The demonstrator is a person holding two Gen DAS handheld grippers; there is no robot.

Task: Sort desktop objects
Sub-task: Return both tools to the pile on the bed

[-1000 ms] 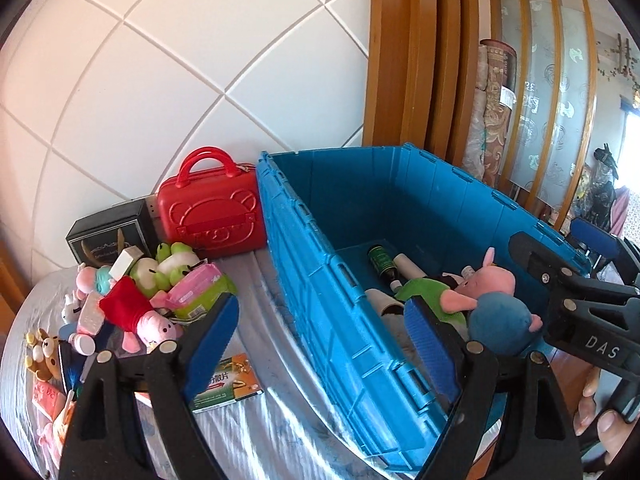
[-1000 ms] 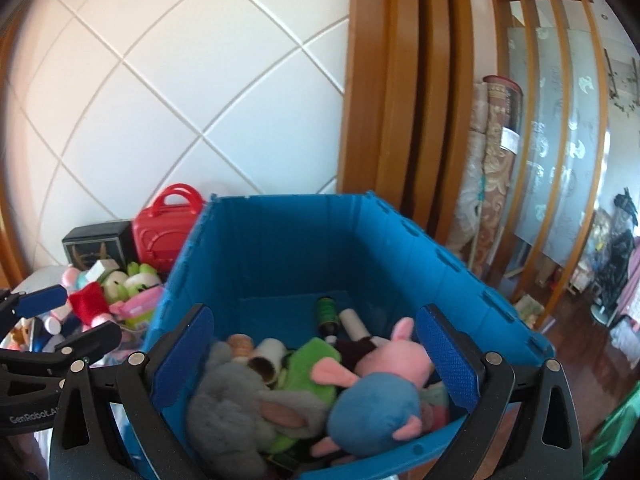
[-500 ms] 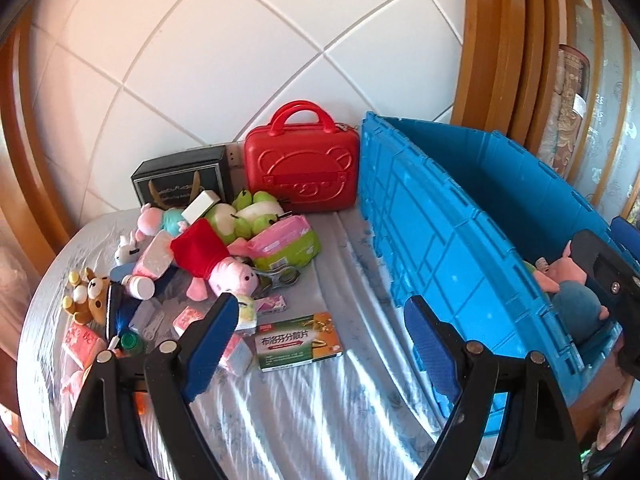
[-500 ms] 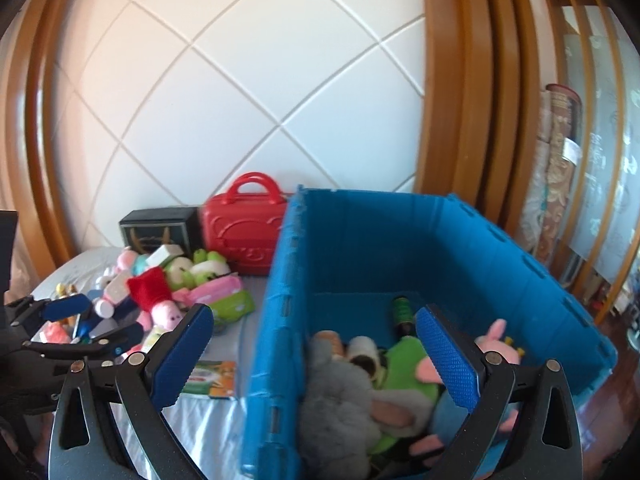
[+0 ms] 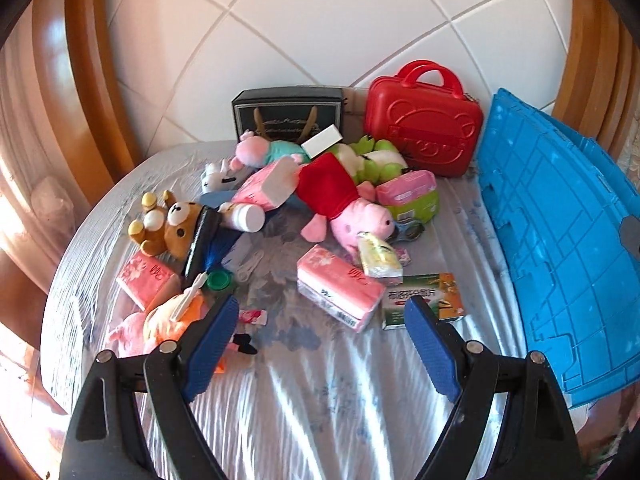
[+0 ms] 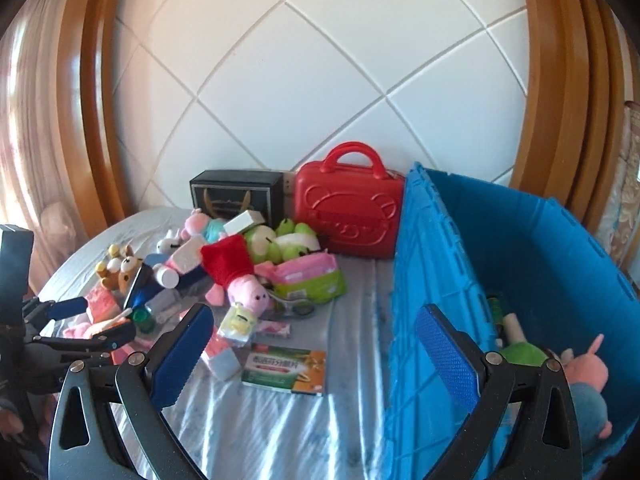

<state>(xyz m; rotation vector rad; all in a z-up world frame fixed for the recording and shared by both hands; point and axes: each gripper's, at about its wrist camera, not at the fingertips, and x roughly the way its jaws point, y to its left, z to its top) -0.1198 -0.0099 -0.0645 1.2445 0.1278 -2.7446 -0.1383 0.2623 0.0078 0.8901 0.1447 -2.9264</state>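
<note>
A pile of toys and packs lies on the cloth-covered table [image 5: 320, 400]: a pink pig plush in a red dress [image 5: 344, 204], a brown bear plush [image 5: 168, 224], pink tissue packs [image 5: 340, 284], a green and orange medicine box [image 5: 424, 300] and a white bottle [image 5: 244, 216]. My left gripper [image 5: 320, 344] is open and empty above the table's front, short of the tissue packs. My right gripper [image 6: 316, 352] is open and empty over the medicine box [image 6: 286, 368], beside the blue crate [image 6: 520, 280], which holds plush toys [image 6: 584, 368]. The left gripper also shows in the right wrist view [image 6: 92, 320].
A red toy suitcase [image 5: 424, 136] and a black box [image 5: 288, 116] stand against the white tiled wall. The blue crate's wall [image 5: 560, 240] rises along the table's right side. Wooden frames flank the wall on both sides.
Both grippers have swung left, away from the blue crate's inside and toward the pile of objects on the table. Both stay open and empty.
</note>
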